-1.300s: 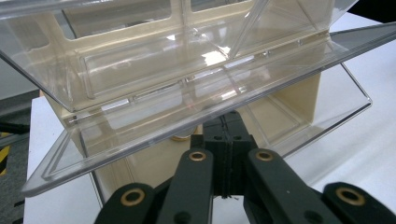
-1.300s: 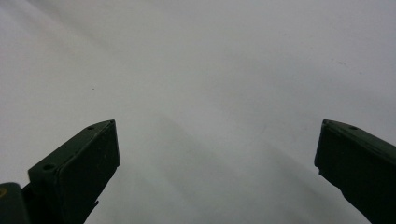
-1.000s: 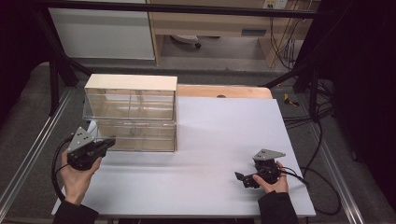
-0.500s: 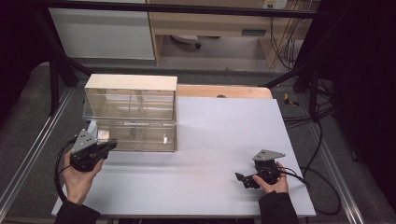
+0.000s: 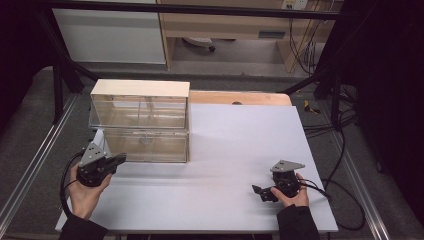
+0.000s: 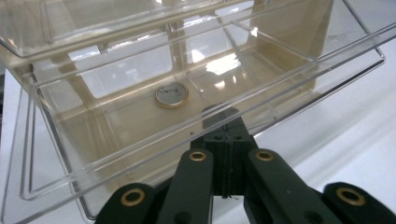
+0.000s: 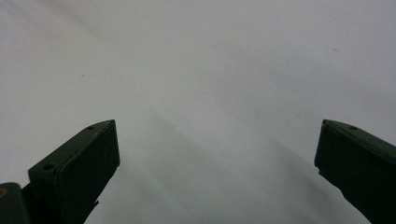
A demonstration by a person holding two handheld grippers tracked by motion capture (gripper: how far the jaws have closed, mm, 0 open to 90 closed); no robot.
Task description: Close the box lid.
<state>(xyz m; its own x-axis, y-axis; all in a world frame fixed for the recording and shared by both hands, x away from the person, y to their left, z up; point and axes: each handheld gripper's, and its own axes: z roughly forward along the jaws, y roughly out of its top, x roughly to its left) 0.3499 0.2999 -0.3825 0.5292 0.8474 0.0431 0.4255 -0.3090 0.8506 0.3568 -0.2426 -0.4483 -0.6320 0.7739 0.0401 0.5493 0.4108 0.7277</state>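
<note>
1. At the left of the worktop [image 5: 225,150] stands a clear plastic drawer unit [image 5: 140,120] with a pale wooden top, two drawers stacked one above the other.

2. The lower drawer [image 6: 187,102] looks pulled out a little toward the person; its clear front wall and rim cross the left gripper view, and a small round metal disc [image 6: 172,95] sits inside it, though whether that is a coin or a fitting cannot be told.

3. The left gripper [image 5: 119,159] sits at the lower drawer's front left corner. In the left gripper view its jaws are pressed together with nothing between them, their tips right at the drawer's front rim [image 6: 299,79].

4. Judged from this, the step in hand is moving the lower drawer with the clenched jaws. To do it well, the person should push or pull straight along the drawer's travel, keeping the tips low on the front wall and near its middle, so the drawer does not twist and jam and the light unit does not slide.

5. The right gripper [image 5: 264,192] rests near the front right of the worktop, well apart from the unit, jaws spread wide over bare white surface. It could steady the unit's top if the unit starts to shift.
</note>
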